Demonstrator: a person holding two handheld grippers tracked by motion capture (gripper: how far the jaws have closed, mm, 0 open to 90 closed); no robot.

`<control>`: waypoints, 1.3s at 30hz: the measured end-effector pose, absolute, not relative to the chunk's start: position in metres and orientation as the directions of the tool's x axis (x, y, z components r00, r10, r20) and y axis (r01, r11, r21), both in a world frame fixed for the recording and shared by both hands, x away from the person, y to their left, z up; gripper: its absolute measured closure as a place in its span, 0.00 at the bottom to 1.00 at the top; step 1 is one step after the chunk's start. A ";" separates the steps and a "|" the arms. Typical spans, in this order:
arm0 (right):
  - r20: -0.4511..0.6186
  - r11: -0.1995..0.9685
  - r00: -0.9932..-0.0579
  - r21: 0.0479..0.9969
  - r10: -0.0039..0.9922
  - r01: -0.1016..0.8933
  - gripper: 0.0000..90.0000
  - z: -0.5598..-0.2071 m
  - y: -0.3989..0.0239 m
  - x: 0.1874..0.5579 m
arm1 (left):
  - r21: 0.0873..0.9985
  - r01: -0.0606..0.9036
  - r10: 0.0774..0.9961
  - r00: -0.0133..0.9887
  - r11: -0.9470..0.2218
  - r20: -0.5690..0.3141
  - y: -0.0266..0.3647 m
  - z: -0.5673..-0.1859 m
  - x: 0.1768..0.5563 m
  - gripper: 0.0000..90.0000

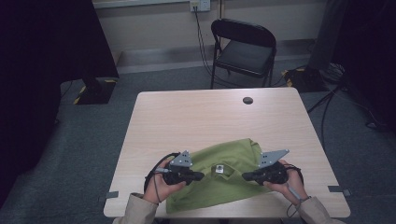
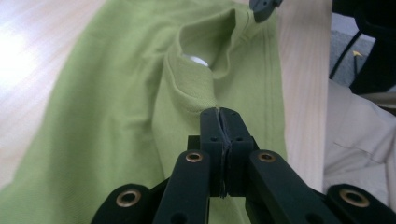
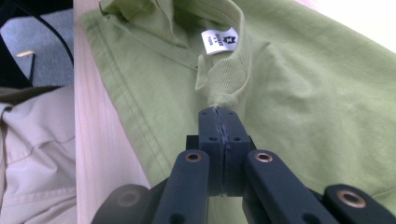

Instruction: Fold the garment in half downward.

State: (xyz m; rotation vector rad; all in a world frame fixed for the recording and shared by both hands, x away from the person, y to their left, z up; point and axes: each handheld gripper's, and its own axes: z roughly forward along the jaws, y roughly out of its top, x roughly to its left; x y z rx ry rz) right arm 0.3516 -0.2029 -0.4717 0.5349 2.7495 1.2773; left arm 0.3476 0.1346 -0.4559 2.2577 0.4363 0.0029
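My left gripper (image 1: 198, 176) and right gripper (image 1: 247, 176) are each clamped on the green shirt (image 1: 219, 179) at either side of its collar label (image 1: 219, 169) (fabric pinched). The shirt lies rumpled on the surface (image 1: 201, 116); lifting and folding remain, I judge.

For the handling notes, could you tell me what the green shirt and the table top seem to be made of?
Green shirt: apparently soft knit cotton, matte, judging by its ribbed collar, stitched hems and limp folds. Table top: probably pale wood-grain laminate, smooth with a slight sheen; solid wood can't be excluded.
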 end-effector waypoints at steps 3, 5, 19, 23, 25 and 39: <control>0.082 0.606 -0.943 0.747 0.323 0.273 0.99 -0.472 -0.204 0.346 | 0.723 0.312 0.285 0.944 -0.616 -0.165 0.134 -0.462 0.341 0.99; 0.087 0.609 -0.944 0.744 0.317 0.273 0.99 -0.472 -0.206 0.342 | 0.726 0.321 0.268 0.944 -0.608 -0.193 0.135 -0.465 0.338 0.99; 0.097 0.515 -0.880 0.778 0.465 0.358 0.23 -0.472 -0.236 0.342 | 0.774 0.357 0.369 0.914 -0.523 -0.172 0.162 -0.474 0.339 0.23; 0.114 0.449 -0.829 0.796 0.547 0.406 0.01 -0.476 -0.242 0.353 | 0.774 0.408 0.480 0.864 -0.483 -0.156 0.174 -0.484 0.346 0.11; 0.113 0.449 -0.823 0.792 0.557 0.413 0.00 -0.479 -0.244 0.354 | 0.783 0.401 0.493 0.859 -0.476 -0.140 0.179 -0.487 0.347 0.04; 0.035 0.525 -0.805 0.741 0.593 0.419 0.02 -0.517 -0.249 0.357 | 0.743 0.447 0.564 0.818 -0.498 -0.114 0.203 -0.514 0.348 0.04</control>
